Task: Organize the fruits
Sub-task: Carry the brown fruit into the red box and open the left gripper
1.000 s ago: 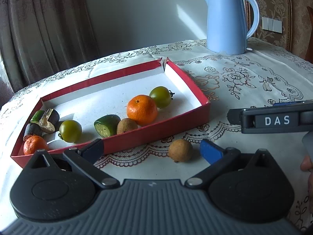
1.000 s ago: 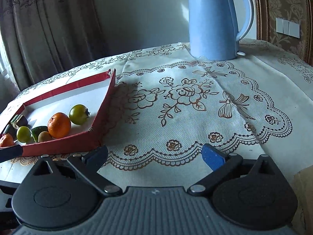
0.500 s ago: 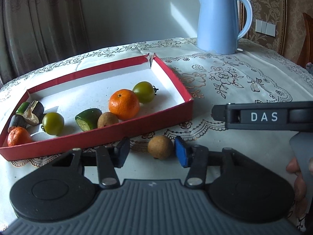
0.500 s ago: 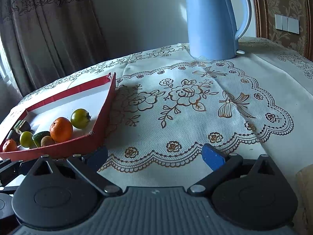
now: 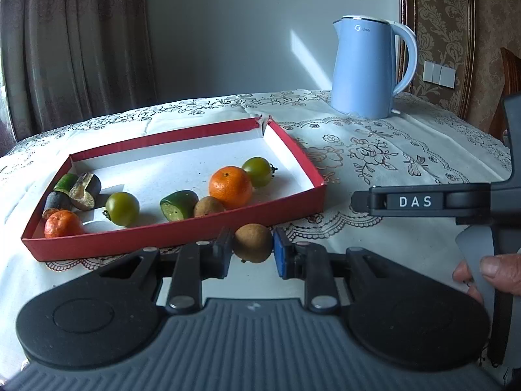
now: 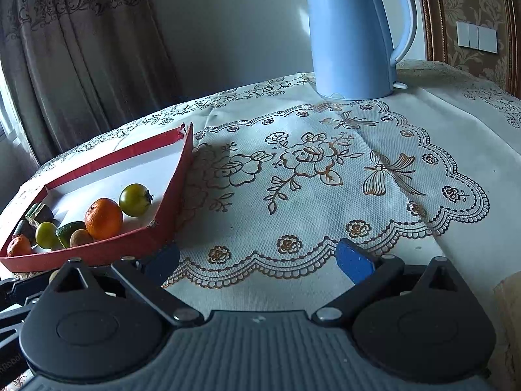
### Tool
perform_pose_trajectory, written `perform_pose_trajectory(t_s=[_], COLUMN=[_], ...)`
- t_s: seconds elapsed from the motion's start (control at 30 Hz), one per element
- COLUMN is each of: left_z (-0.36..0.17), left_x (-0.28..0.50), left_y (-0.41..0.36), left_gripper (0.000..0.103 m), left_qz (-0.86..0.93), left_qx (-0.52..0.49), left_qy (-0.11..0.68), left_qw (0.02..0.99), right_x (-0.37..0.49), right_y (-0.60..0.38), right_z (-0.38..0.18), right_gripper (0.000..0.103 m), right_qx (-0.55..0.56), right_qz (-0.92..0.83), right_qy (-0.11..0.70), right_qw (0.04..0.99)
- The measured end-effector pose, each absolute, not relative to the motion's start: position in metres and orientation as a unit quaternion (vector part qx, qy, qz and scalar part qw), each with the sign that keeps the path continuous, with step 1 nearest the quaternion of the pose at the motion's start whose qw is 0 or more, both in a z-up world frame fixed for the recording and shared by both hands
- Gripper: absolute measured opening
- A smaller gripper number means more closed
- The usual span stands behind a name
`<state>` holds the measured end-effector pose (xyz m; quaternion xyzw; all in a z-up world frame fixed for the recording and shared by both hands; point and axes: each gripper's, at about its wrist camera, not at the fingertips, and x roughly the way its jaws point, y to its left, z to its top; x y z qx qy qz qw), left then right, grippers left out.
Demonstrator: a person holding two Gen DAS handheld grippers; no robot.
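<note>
My left gripper [image 5: 253,251] is shut on a small brown round fruit [image 5: 253,242], held just in front of the near wall of the red tray [image 5: 182,229]. The tray holds two oranges [image 5: 230,186], two green tomatoes [image 5: 122,208], a cut green fruit [image 5: 177,204], another brown fruit [image 5: 208,206] and dark pieces at its left end. My right gripper [image 6: 257,260] is open and empty over the lace tablecloth, right of the tray [image 6: 176,179]. It shows from the side in the left wrist view [image 5: 423,201].
A blue electric kettle [image 5: 368,68] stands at the back right of the table, also in the right wrist view [image 6: 351,32]. A curtain hangs behind the table at the left. A hand [image 5: 488,270] grips the right gripper's handle.
My left gripper closed from open onto the brown fruit lying in front of the tray. The right gripper stayed open and shifted only slightly.
</note>
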<state>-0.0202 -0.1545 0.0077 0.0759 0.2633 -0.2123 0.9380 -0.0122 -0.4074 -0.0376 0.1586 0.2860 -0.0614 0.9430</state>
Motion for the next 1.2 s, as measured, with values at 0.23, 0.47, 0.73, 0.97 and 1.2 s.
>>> perform_pose_trajectory(t_s=[0.23,0.47,0.73,0.97,1.2], left_z=[0.02,0.04,0.046,0.035,0.03], left_x=[0.003,0.044,0.081,0.1,0.101], left_y=[-0.1,-0.073,-0.076,-0.08,-0.079], left_gripper=[0.024,0.024,0.024,0.024,0.076], left_qz=[-0.154,-0.101,-0.082,-0.079,-0.054], left_qx=[0.047,0.046,0.043,0.039,0.038], left_qy=[0.255,0.233,0.236,0.257,0.247], left_qw=[0.953,0.966,0.967,0.962,0.967], right_x=[-0.009,-0.007,-0.006,-0.005,-0.005], right_y=[-0.401,-0.397,-0.396,-0.395,-0.395], right_z=[-0.037,-0.038,-0.038,-0.037,-0.037], right_gripper=[0.103,0.103,0.103,0.103,0.103], right_qx=[0.137,0.121,0.113,0.109,0.109], right_qz=[-0.068,-0.075,-0.077,-0.078,-0.078], right_qy=[0.297,0.304,0.308,0.31,0.31], right_qw=[0.943,0.942,0.942,0.941,0.941])
